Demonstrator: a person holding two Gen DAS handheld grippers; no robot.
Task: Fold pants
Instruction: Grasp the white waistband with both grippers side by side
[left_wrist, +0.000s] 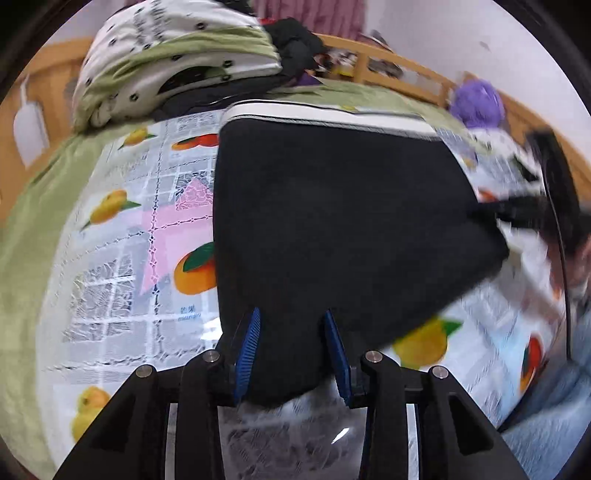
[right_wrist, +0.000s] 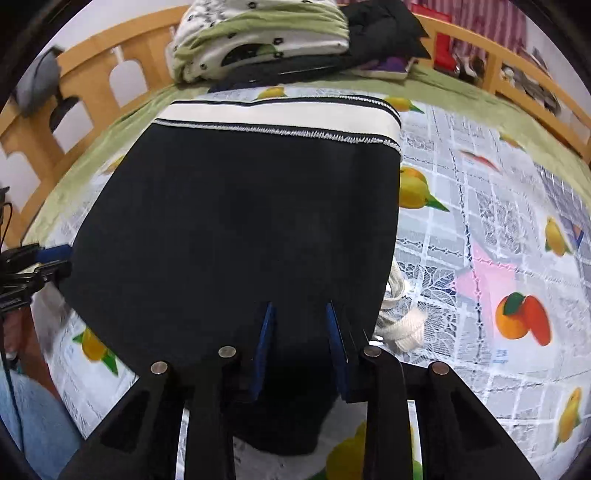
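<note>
I hold the near edge of the black pants (right_wrist: 236, 229), which lie on the fruit-print cloth (right_wrist: 480, 229) on the bed, white waistband (right_wrist: 273, 116) at the far end. My left gripper (left_wrist: 291, 350) and right gripper (right_wrist: 301, 347) each stand partly open with fabric between the fingers; I cannot tell whether either truly pinches it. If the grip is loose, I judge the cloth may slip and the fold go crooked. The white drawstring (right_wrist: 402, 325) trails out right and could bunch inside. Small print beside a mango is unreadable.
</note>
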